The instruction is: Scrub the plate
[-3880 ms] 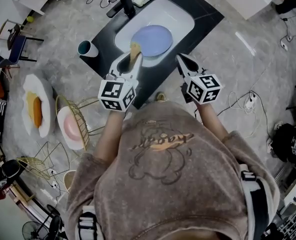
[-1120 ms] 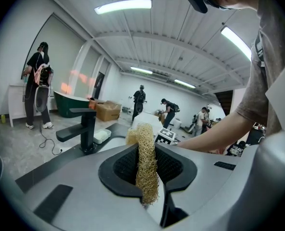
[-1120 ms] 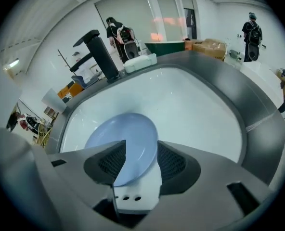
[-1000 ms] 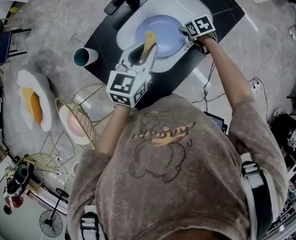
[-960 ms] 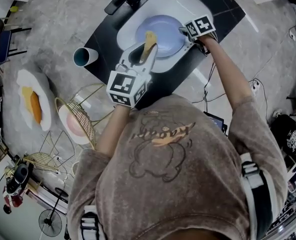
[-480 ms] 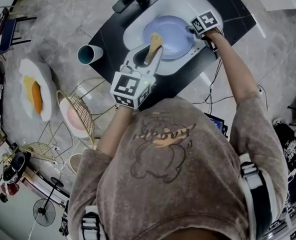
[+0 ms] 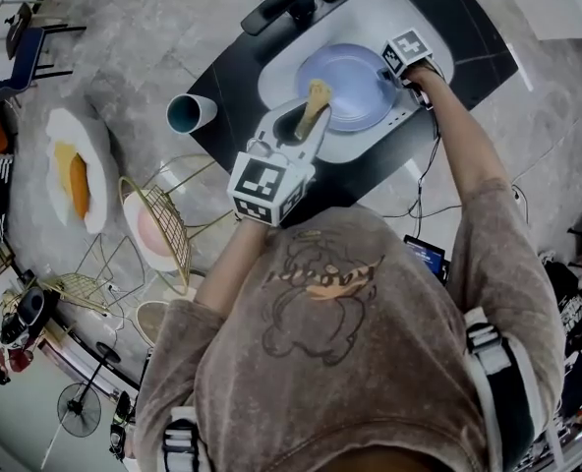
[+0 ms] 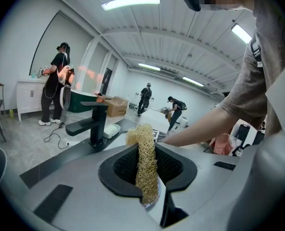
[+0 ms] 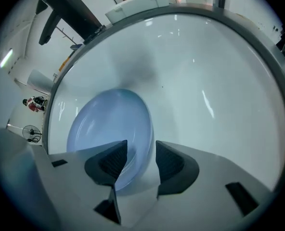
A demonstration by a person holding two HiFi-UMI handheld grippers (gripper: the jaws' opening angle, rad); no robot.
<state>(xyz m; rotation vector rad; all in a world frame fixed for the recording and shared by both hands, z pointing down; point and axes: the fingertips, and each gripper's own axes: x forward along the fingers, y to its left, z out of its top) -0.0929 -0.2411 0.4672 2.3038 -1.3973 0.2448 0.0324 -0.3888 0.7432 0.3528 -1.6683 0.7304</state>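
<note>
Tongs on the left (image 7: 301,131) pinch a straw-coloured mesh scrubber (image 8: 145,158) tight, its free end by the edge of the pale blue plate (image 7: 345,87), which lies in the white sink (image 7: 431,39) (set in a black surface (image 7: 222,79)). Right tongs (image 9: 140,155) stand spread astride the plate's rim, having just narrowed, pads not pressing.

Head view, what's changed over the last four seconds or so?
The right tool reached out from beside the person's body to the sink and came down over the right rim of the plate. Its jaws have just been closing, rim between them, not yet gripped. The left tool kept its hold on the scrubber above the plate's near edge. The plate stayed in the sink.
</note>
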